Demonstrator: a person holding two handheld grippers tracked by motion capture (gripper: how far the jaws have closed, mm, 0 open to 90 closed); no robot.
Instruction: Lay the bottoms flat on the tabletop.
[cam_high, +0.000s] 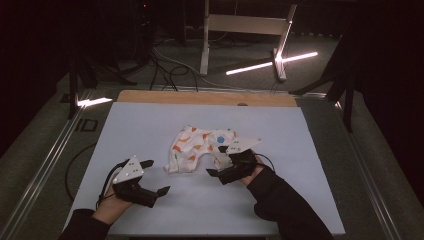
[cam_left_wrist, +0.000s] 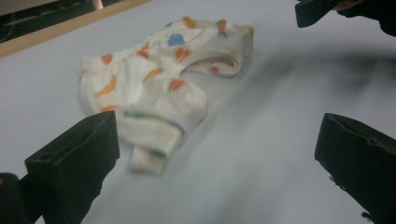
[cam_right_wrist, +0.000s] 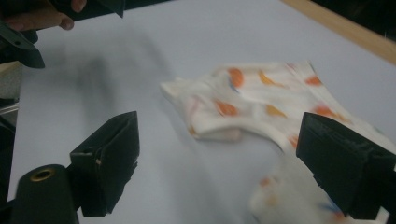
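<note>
A small white garment (cam_high: 199, 147) printed with orange and blue shapes lies crumpled at the middle of the pale table (cam_high: 150, 125). My left gripper (cam_high: 156, 177) rests near the front left, jaws wide apart and empty, a short way left of the cloth. My right gripper (cam_high: 217, 161) is open at the garment's right leg, close to the fabric. In the left gripper view the garment (cam_left_wrist: 154, 88) lies ahead between the spread jaws of the left gripper (cam_left_wrist: 215, 158). In the right gripper view the garment (cam_right_wrist: 261, 102) lies just in front of the open right gripper (cam_right_wrist: 224, 163), partly blurred.
A wooden strip (cam_high: 205, 97) borders the table's far edge. Beyond it on the dark floor stand a white frame (cam_high: 245, 25), bright light bars (cam_high: 270, 62) and loose cables (cam_high: 170, 70). Metal rails (cam_high: 45, 165) run along the table's left side.
</note>
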